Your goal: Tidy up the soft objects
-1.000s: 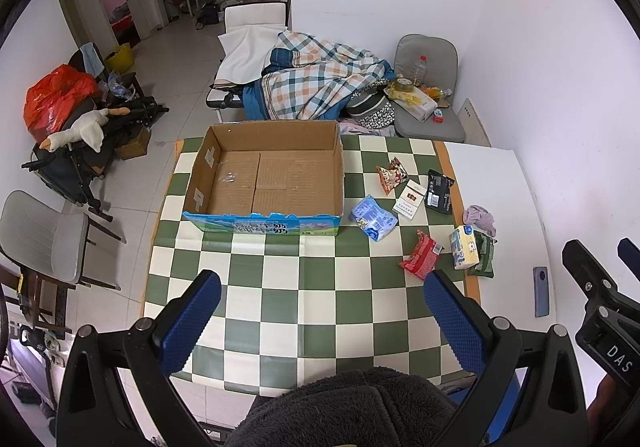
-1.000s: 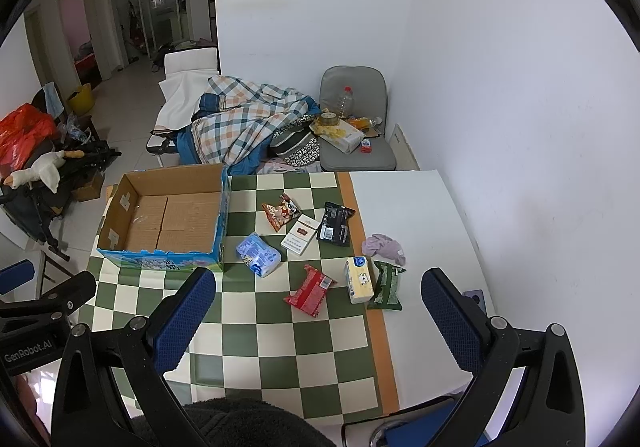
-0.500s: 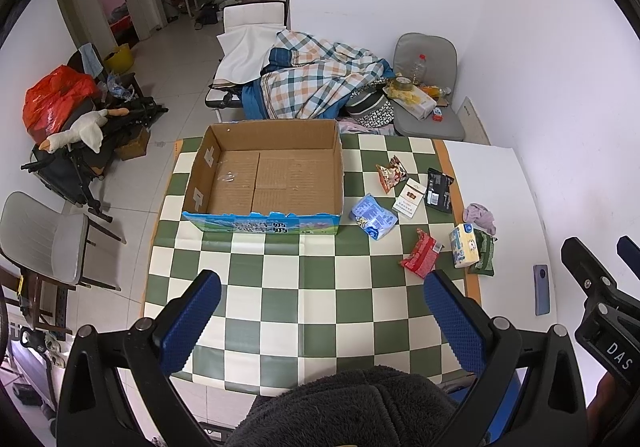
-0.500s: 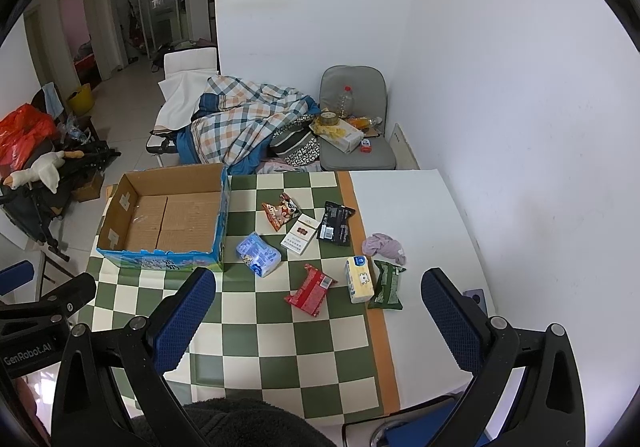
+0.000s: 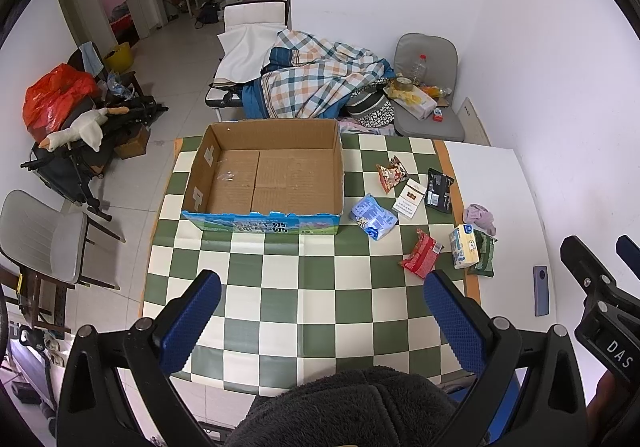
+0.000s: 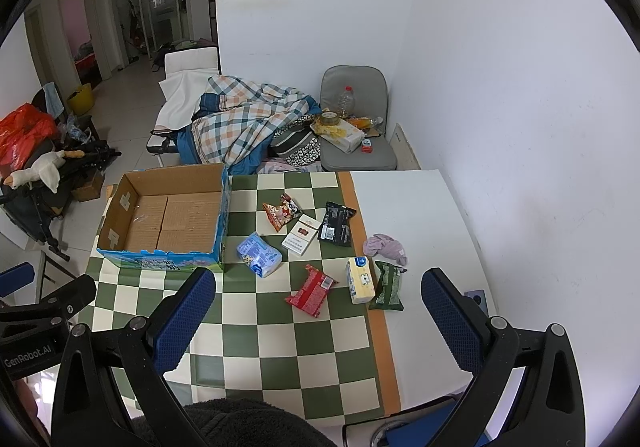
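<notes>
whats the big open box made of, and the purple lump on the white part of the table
The box looks like plain corrugated cardboard: matte brown inside, flaps seamed on the floor, glossy blue print outside. The purple lump seems to be soft cloth, crumpled in folds, matte; the exact fabric is unclear.

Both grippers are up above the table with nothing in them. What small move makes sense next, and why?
Probably lower the open right gripper toward the red snack packet, the loose item nearest it. The brown cardboard box holds nothing yet, and every packet lies on the checkered tablecloth to its right.
</notes>
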Demonstrator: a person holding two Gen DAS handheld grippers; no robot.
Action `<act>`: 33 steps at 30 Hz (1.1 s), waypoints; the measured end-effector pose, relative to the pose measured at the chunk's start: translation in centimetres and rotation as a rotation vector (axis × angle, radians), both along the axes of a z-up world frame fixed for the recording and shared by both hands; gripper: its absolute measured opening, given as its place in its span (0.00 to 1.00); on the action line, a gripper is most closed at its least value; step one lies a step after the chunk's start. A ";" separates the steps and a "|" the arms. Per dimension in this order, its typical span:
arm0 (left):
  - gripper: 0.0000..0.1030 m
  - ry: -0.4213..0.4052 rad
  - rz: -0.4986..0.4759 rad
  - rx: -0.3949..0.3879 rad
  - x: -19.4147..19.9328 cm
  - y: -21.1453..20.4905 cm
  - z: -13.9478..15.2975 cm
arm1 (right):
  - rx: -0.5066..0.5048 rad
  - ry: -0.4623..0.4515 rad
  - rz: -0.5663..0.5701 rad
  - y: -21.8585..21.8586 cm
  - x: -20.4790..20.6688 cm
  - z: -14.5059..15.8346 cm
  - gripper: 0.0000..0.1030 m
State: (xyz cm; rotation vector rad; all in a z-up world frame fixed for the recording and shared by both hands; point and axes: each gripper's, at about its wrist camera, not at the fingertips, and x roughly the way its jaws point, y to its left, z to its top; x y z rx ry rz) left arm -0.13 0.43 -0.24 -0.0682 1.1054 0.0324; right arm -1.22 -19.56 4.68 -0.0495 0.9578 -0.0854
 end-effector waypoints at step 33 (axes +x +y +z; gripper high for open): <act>0.69 0.507 -0.350 -0.002 17.8 -19.3 -32.3 | 0.281 0.512 -0.180 -18.3 16.8 -34.6 0.60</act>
